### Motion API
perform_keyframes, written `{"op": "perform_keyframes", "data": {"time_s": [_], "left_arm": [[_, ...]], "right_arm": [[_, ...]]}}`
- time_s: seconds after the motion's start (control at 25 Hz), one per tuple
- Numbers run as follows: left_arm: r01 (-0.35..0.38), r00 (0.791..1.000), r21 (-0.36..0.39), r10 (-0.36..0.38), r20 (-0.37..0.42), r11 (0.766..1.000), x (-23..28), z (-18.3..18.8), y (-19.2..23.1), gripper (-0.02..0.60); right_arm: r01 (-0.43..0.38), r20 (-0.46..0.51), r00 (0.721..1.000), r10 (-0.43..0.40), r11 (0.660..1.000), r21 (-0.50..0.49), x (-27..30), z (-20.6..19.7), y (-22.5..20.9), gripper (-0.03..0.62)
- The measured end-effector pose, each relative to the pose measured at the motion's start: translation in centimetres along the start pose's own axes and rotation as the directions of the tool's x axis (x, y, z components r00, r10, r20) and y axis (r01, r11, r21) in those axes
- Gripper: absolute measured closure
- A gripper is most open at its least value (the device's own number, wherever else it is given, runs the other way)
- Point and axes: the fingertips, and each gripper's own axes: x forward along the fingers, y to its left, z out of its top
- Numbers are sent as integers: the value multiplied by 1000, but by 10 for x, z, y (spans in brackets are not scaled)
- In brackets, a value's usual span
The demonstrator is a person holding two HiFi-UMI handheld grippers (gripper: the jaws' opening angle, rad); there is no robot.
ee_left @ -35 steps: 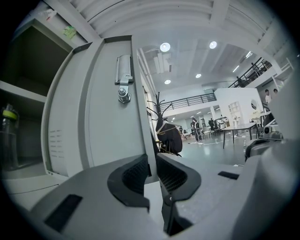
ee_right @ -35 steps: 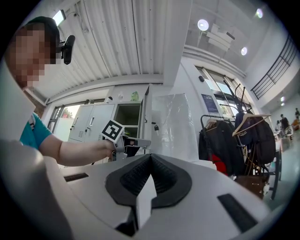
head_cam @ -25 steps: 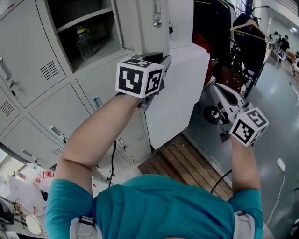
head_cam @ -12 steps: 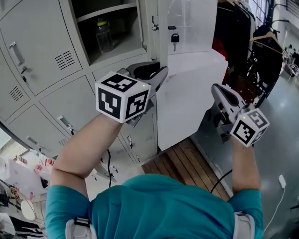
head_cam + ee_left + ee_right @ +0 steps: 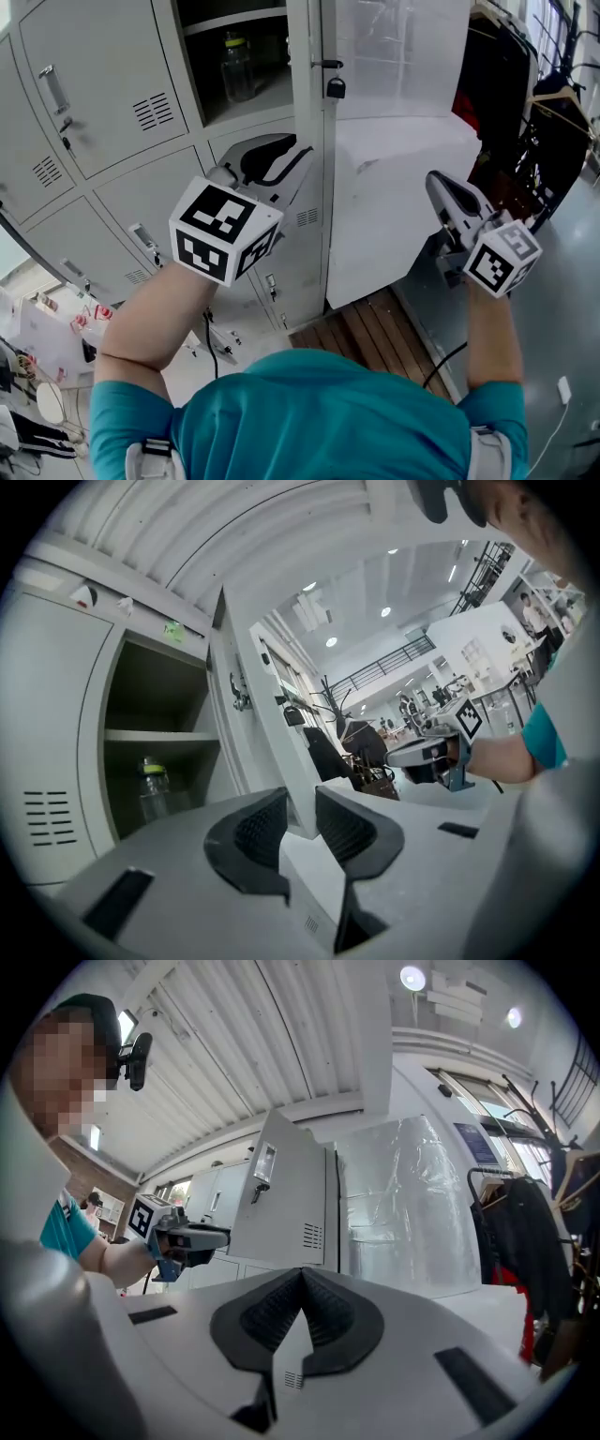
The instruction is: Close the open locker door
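The grey locker door stands open, nearly edge-on to me, with a padlock hanging on its hasp. Behind it, the open compartment holds a clear bottle on its shelf. My left gripper is at the door's lower corner and its jaws are opening. In the left gripper view the door's edge shows in the gap, and the pads do not press on it. My right gripper hangs to the right, away from the lockers. Its jaws are shut with nothing between them.
Closed grey lockers fill the left and the rows below. A white, plastic-wrapped cabinet stands right of the door. Dark clothes on a rack are at far right, with wooden floor slats below. Clutter lies at lower left.
The door has swung from a wide angle to nearly edge-on. My left gripper has drawn back and down from the door's edge, and its jaws have widened. The right gripper has barely moved.
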Motion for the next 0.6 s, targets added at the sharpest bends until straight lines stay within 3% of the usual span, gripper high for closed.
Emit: {"op": "perform_keyframes", "data": {"time_s": [0.28, 0.48, 0.6], "left_arm": [[-121, 992, 74, 122, -11, 990, -24, -12, 33, 502], [-244, 968, 161, 249, -11, 956, -38, -22, 61, 503], [-281, 958, 183, 288, -12, 942, -43, -29, 75, 503]], "right_arm": [[-30, -5, 1000, 30, 1000, -1, 18, -1, 4, 595], [-41, -8, 999, 41, 999, 4, 29, -3, 8, 595], [-49, -17, 999, 49, 999, -2, 36, -5, 12, 595]]}}
